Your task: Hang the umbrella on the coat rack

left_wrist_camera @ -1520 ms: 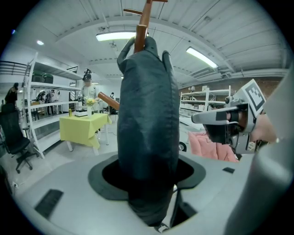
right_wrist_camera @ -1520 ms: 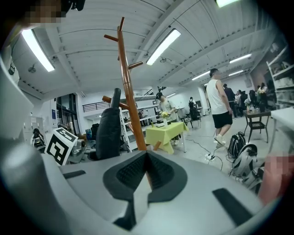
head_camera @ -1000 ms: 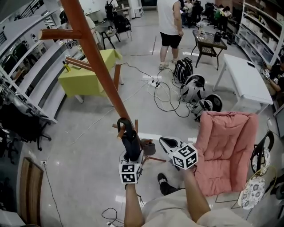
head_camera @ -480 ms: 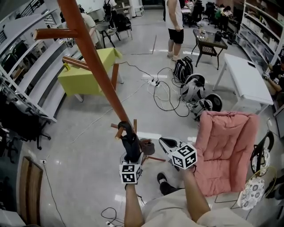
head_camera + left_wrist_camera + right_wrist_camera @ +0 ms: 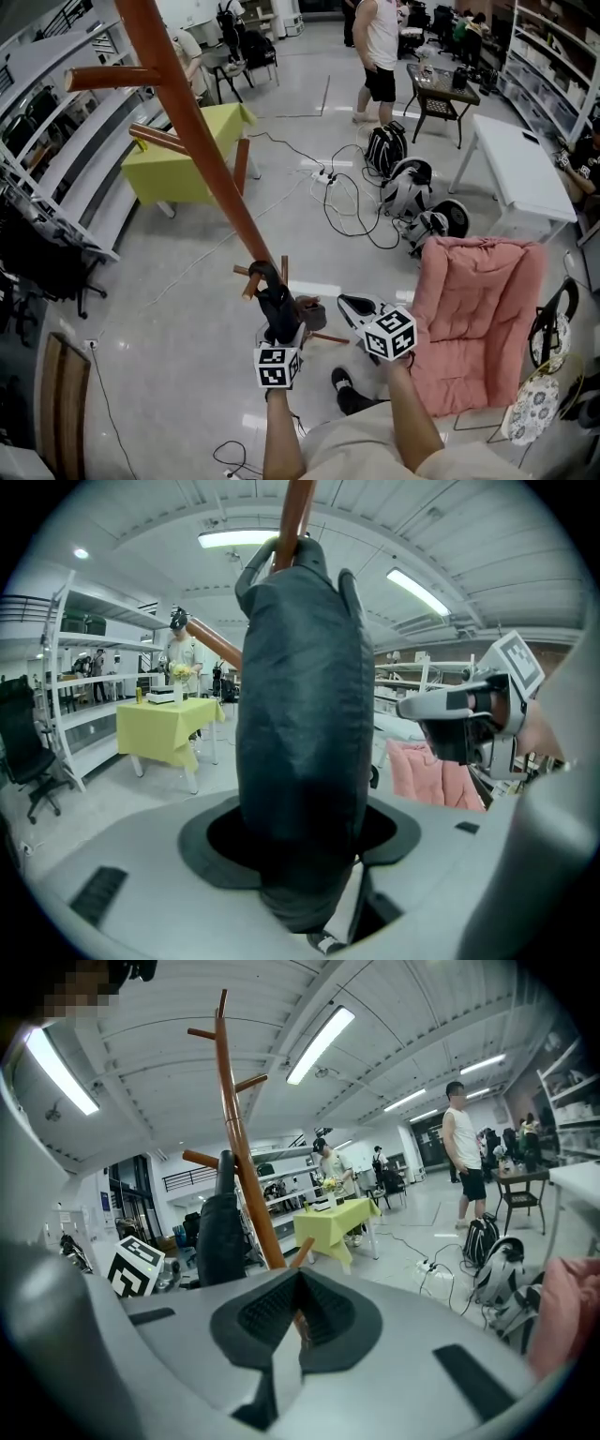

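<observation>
Left tool (image 5: 279,336): closed on the folded umbrella (image 5: 277,305), gripped low on the dark canopy. The jaws stand wide because the bundle fills them.
Right tool (image 5: 352,303): jaws together, nothing between them. It is held just right of the umbrella, not touching it.

Umbrella position: long axis upright and close to parallel with the coat rack pole (image 5: 202,141), with the curved handle (image 5: 263,269) uppermost. The handle lies against the pole at the height of the lowest pegs. One low peg (image 5: 247,284) is seen just left of the handle and a second juts up on the other side. Whether the hook is over a peg cannot be told from any view.

Governing relation: the pegs lie directly beyond and above the left tool, along the umbrella's own axis. The left hand is judged nearer and already loaded. The right tool is free to steady things.

Clearance: open floor (image 5: 169,309) lies left of the rack. The pink cushioned chair (image 5: 478,309) crowds the right side. The higher pegs are well above. The next move is judged to need a short lift and then a settling of the hook before the jaws are released.
</observation>
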